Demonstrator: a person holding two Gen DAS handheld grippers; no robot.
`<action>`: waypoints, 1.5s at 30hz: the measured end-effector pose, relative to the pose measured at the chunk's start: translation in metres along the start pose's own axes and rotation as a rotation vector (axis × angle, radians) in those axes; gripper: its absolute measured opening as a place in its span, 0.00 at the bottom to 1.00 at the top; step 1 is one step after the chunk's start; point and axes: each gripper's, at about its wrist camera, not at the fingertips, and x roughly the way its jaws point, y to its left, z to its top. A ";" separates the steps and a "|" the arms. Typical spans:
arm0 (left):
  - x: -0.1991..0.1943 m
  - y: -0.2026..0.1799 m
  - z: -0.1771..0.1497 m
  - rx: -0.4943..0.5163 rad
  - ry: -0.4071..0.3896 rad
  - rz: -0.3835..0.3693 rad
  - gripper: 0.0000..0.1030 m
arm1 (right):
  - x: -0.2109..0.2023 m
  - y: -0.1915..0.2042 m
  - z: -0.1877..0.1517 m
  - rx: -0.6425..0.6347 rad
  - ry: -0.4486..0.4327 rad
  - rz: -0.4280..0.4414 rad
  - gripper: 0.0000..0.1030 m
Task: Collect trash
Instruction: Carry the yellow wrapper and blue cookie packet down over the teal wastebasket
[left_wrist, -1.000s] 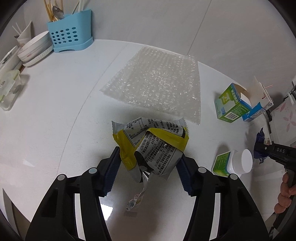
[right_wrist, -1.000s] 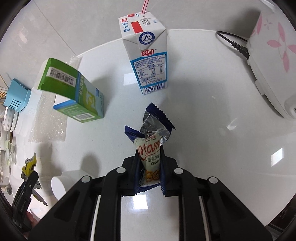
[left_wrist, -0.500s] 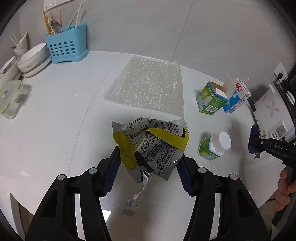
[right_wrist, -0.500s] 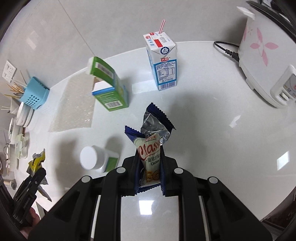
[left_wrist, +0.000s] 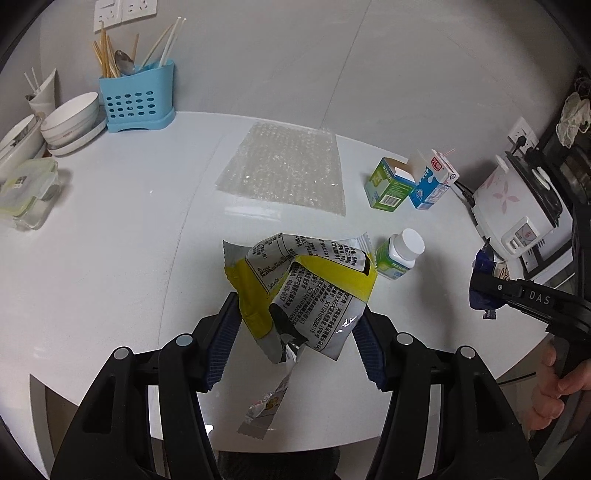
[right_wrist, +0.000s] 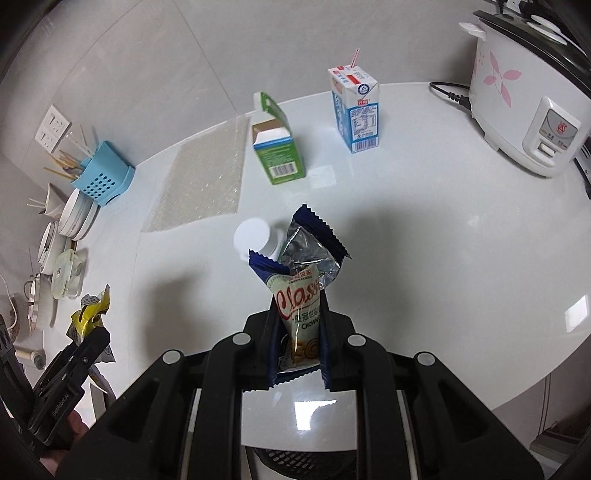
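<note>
My left gripper (left_wrist: 295, 325) is shut on a crumpled yellow and silver snack bag (left_wrist: 299, 291), held above the front of the white round table (left_wrist: 122, 236); a torn strip hangs below it. My right gripper (right_wrist: 297, 328) is shut on a blue and silver biscuit wrapper (right_wrist: 301, 291), also lifted above the table. On the table lie a sheet of bubble wrap (left_wrist: 284, 170), an open green carton (right_wrist: 277, 155), a blue milk carton with a straw (right_wrist: 356, 110) and a small white-capped bottle (left_wrist: 400, 254). Each gripper shows in the other's view, the right gripper (left_wrist: 484, 291) and the left gripper (right_wrist: 86, 332).
A blue cutlery holder (left_wrist: 136, 99), stacked white bowls (left_wrist: 70, 123) and a clear lidded box (left_wrist: 27, 192) stand at the back left. A white rice cooker (right_wrist: 524, 99) with its cord sits at the right. A dark bin's rim (right_wrist: 306, 461) shows below the table's front edge.
Both grippers have risen and drawn back toward the table's front edge with their wrappers, so more of the table and the rice cooker show. Neither grip has changed.
</note>
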 end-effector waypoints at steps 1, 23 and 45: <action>-0.003 0.002 -0.003 0.002 -0.002 -0.002 0.56 | 0.000 0.003 -0.005 -0.003 -0.001 0.001 0.15; -0.064 0.031 -0.098 0.057 0.013 -0.028 0.56 | -0.043 0.037 -0.129 -0.072 -0.042 0.003 0.16; -0.054 0.047 -0.213 0.069 0.072 -0.028 0.57 | -0.014 0.048 -0.254 -0.172 0.019 0.056 0.16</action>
